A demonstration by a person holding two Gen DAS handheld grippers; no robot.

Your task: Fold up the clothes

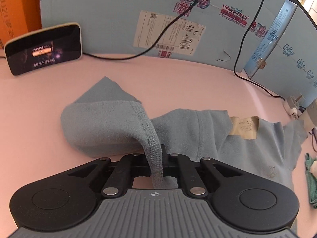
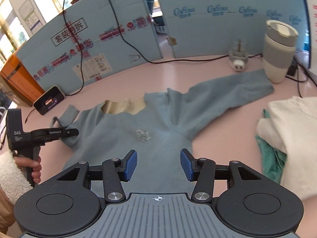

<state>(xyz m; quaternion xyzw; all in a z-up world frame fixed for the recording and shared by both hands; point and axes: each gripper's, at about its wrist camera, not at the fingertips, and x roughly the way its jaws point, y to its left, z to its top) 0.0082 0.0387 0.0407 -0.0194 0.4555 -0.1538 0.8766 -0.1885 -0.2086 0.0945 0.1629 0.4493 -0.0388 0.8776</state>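
Jaws of the left gripper [image 1: 158, 158] are clamped on the ribbed cuff [image 1: 152, 148] of a blue-grey sweater [image 2: 126, 138], the sleeve [image 1: 103, 125] rising from the desk [image 1: 178, 85] in a folded hump and draping down into the grip; jaws of the right gripper [image 2: 158, 164] stand apart, their blue pads [image 2: 131, 163] clear of the cloth, with only the sweater's lower body beneath the gap. From the right wrist view the sweater lies front-up across the pink desk, its neckline toward the far wall, a beige inner collar label [image 2: 123, 107] showing and a small pale emblem [image 2: 142, 134] on the chest. Its other sleeve [image 2: 227, 93] stretches out flat toward the far right, the end lying just beside a cream tumbler [image 2: 277, 49] with a grey band. Light blue printed cardboard panels [image 2: 218, 29] wall in the back of the desk, with black cables [image 1: 170, 21] hanging over them. On the right edge sits a heap of cream cloth [image 2: 293, 138] over a green garment [image 2: 273, 162]. A person's hand [image 2: 33, 166] in a fleecy white sleeve [image 2: 10, 174] grips the left tool's handle. Near the back left corner a phone [image 1: 43, 47] leans with its screen lit, and a white plug adapter [image 2: 238, 59] lies by the tumbler.
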